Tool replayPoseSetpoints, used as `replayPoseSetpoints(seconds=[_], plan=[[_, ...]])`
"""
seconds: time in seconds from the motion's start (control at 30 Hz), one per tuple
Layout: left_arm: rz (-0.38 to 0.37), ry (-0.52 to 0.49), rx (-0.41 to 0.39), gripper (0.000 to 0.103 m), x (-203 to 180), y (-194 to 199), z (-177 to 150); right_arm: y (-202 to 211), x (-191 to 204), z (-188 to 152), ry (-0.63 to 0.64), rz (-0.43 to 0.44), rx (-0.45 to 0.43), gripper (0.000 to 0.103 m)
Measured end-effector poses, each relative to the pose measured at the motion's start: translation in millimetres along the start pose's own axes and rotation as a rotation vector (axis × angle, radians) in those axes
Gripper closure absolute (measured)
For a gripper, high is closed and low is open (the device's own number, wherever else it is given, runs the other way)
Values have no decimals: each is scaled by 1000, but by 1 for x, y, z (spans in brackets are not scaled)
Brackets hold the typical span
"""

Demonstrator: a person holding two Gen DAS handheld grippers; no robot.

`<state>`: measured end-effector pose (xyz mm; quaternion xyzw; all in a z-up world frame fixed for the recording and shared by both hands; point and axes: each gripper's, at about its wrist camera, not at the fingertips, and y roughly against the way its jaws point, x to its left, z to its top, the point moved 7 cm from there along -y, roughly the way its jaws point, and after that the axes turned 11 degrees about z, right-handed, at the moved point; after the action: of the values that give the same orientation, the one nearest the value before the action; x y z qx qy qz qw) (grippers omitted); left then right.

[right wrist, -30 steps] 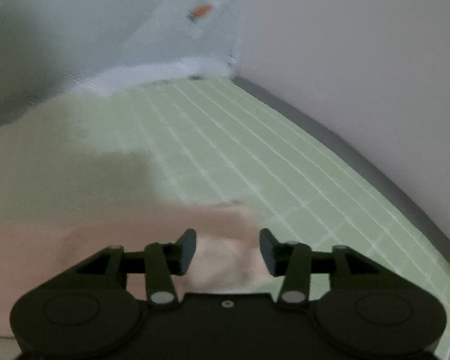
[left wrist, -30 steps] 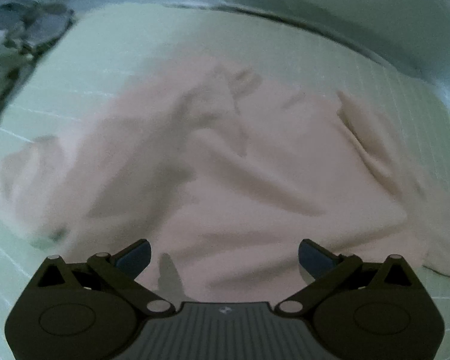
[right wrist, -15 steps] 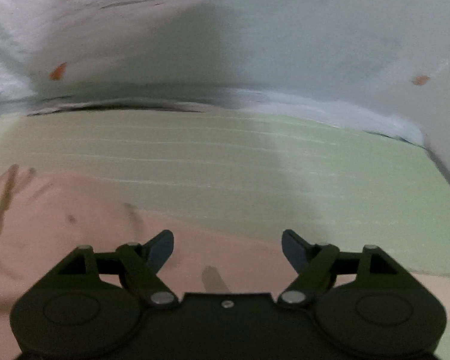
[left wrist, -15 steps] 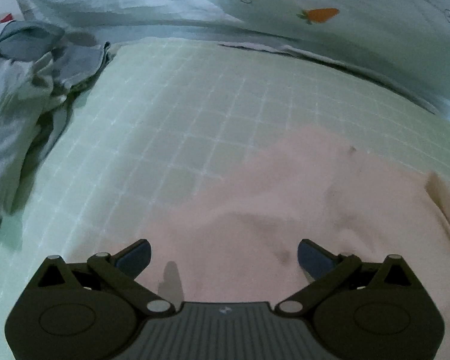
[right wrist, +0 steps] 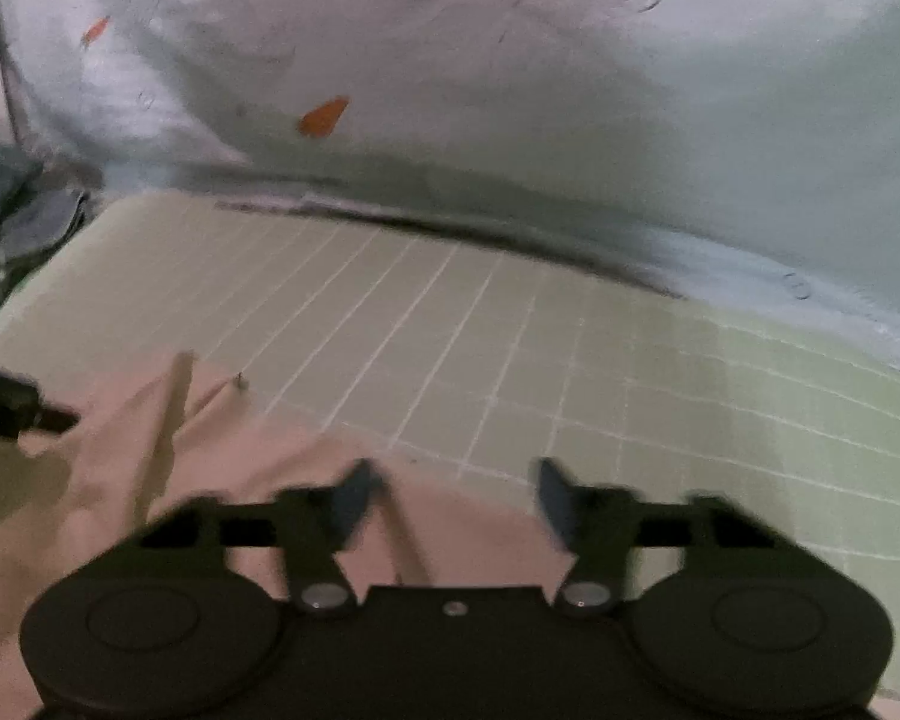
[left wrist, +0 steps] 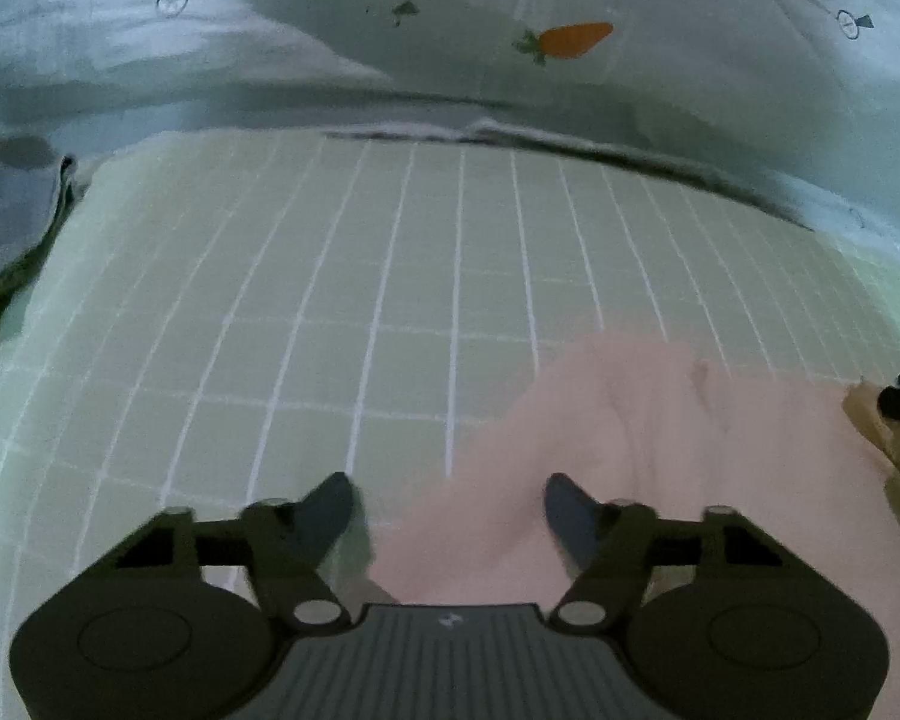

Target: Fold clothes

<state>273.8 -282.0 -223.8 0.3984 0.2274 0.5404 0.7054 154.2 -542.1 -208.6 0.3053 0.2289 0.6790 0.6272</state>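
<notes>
Left gripper (left wrist: 447,495): jaws apart, empty, low over the near left edge of the pink garment (left wrist: 660,450). Right gripper (right wrist: 459,489): jaws apart, empty, over the garment's right edge. Garment lies rumpled on the green grid mat (left wrist: 342,276). Carrot-print sheet (left wrist: 660,90) bunched along the far side.

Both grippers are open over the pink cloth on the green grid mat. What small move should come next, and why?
Probably lower both and close on the near edge. The left gripper has open jaws astride the pink cloth's left border; the right gripper is open over its far edge, by the bare green grid mat. Neither grips anything, so no fold can start.
</notes>
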Motion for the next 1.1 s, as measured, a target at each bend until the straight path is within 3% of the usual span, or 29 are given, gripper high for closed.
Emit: replayPoseSetpoints(seconds=[0.07,0.1,0.13,0.23,0.5,0.8,1.0,1.03,1.07,1.1], plan=[[5,-10,-21,61,0,-2,2,-7,-3,-1,-6,22,21,88],[-14,-1,-20,84,1,-2,2,-8,-6,-1,-13,22,20,92],[-36,10,-19,99,1,-2,3,-9,-11,0,-24,11,11,97],[-30,43,-24,101,2,-3,1,-9,-25,2,-59,-21,-17,98],[112,14,-89,102,3,-16,12,-26,-60,9,-120,-74,-56,99],[159,-13,-153,102,0,-36,35,-51,-71,21,-98,-102,-66,100],[78,120,-112,100,12,-40,45,-42,-76,34,-101,-93,-95,98],[39,123,-122,95,11,-38,47,-40,-76,33,-98,-91,-96,94],[-1,125,-131,88,9,-36,49,-39,-76,32,-98,-85,-92,80],[-29,115,-127,70,7,-36,49,-38,-76,30,-98,-79,-89,69]])
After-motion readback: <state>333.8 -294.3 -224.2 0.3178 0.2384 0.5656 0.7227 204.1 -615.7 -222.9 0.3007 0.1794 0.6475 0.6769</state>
